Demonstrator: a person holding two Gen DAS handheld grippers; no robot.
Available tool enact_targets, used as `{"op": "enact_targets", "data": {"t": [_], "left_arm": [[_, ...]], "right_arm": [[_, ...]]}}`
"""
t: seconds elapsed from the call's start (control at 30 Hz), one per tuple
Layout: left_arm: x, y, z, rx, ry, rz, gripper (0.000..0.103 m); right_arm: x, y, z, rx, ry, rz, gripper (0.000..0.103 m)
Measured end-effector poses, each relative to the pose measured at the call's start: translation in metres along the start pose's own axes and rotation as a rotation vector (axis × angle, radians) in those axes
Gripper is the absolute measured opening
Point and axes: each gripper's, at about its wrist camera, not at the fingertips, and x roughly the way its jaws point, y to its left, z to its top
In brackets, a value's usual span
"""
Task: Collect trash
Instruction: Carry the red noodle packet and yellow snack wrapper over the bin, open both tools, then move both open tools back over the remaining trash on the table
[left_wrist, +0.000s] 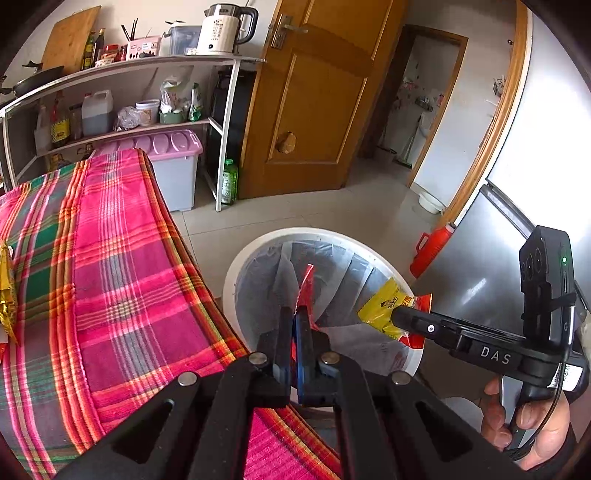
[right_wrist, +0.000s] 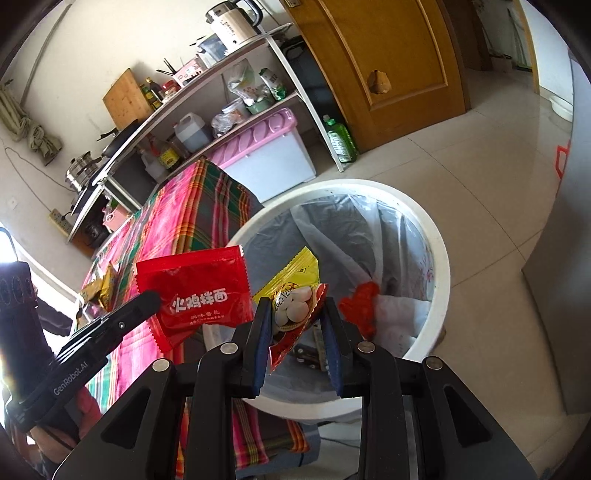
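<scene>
Wrappers are both in the air above the bin, one per gripper. Red sauce packet is pinched in the left gripper, jaws pressed together on its edge; in the left wrist view it shows only edge-on, as a thin red strip over the bin opening. Yellow-red candy wrapper sits between the fingers of the right gripper. The jaws there look a bit apart, w/ the wrapper standing between them, so I cannot tell if it is gripped or already let go.

White bin stands on the floor tiles just beside the table edge, w/ a grey plastic liner inside. Some trash lies in it already: a red piece against the liner, and other bits at the bottom, too hidden to name.

Progress, as I judge it: partly done. Both held wrappers are not yet dropped. On the plaid tablecloth at least one gold-yellow wrapper is left near the far side, approx. well apart from the bin, so more pick-ups remain after this drop.
</scene>
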Motion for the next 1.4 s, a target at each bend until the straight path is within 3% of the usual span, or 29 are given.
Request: {"op": "enact_targets", "data": {"t": [0.1, 0.27, 0.4, 1.17, 1.4], "left_arm": [[0.007, 0.001, -0.002, -0.001, 0.021, 0.000, 0.003], [0.010, 0.004, -0.004, -0.007, 0.031, -0.002, 0.005], [0.006, 0.004, -0.004, -0.009, 0.021, -0.008, 0.014], [-0.060, 0.023, -0.010, -0.033, -0.113, 0.048, 0.014], [-0.085, 0.038, -0.017, -0.056, -0.158, 0.089, 0.023]], "right_arm": [[0.004, -0.003, -0.001, 0.004, 0.013, -0.018, 0.029], [0.006, -0.003, -0.003, 0.004, 0.018, -0.027, 0.042], [0.003, -0.002, -0.002, 0.002, 0.007, -0.026, 0.042], [-0.041, 0.061, -0.006, -0.148, -0.100, 0.052, 0.042], [-0.043, 0.087, -0.013, -0.202, -0.097, 0.082, 0.042]]}}
